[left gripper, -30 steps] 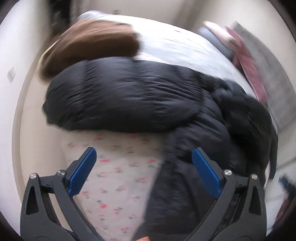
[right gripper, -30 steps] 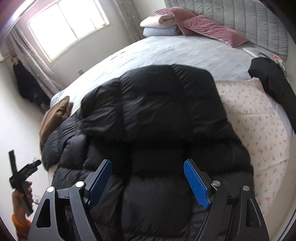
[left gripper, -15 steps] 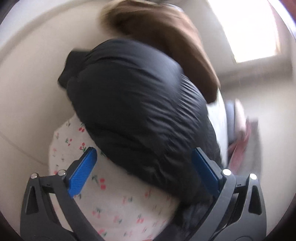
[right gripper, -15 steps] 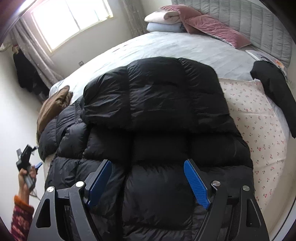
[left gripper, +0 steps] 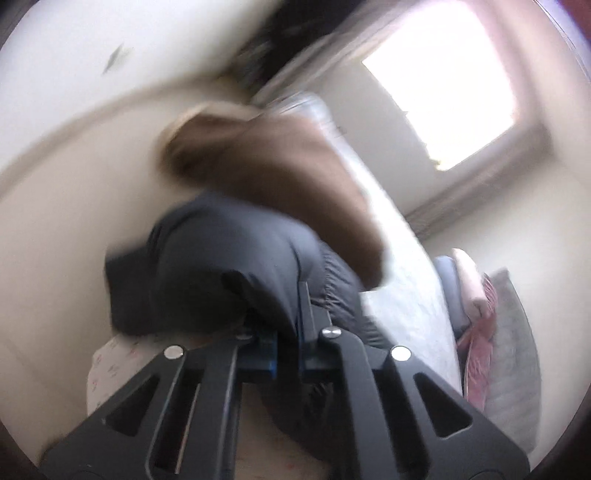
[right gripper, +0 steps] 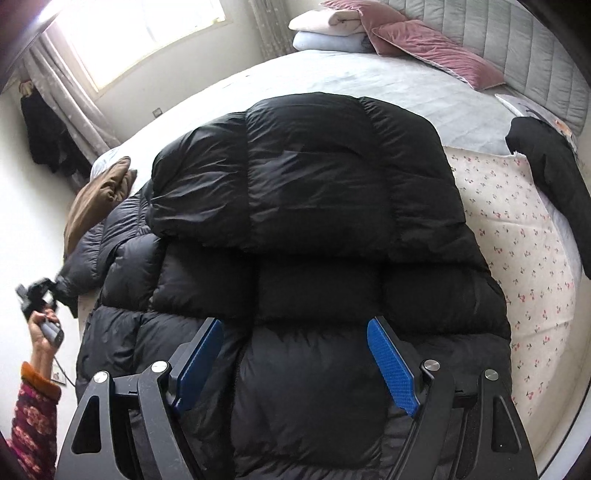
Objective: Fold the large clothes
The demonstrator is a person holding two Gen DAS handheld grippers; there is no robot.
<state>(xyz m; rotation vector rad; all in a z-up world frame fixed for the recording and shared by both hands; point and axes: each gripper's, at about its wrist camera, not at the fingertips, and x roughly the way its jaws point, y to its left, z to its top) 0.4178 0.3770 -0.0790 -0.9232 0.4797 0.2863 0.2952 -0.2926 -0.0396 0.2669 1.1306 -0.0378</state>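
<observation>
A large black puffer jacket point(right gripper: 306, 221) lies spread on the bed, its top part folded down over its body. One sleeve point(right gripper: 88, 254) hangs off the bed's left edge. My left gripper point(left gripper: 286, 332) is shut on that sleeve's cuff point(left gripper: 221, 266); it also shows at the far left of the right wrist view point(right gripper: 37, 295), held in a hand. My right gripper point(right gripper: 295, 354) is open and empty, hovering over the jacket's near part.
A brown garment point(right gripper: 99, 199) lies at the bed's left edge beside the sleeve. A floral sheet point(right gripper: 517, 240) lies under the jacket, with another black garment point(right gripper: 554, 177) at the right. Pillows point(right gripper: 417, 44) and folded blankets point(right gripper: 328, 26) sit by the headboard.
My left gripper has swung toward the hanging sleeve and closed on its cuff. My right gripper has moved slightly forward over the jacket and stayed open.
</observation>
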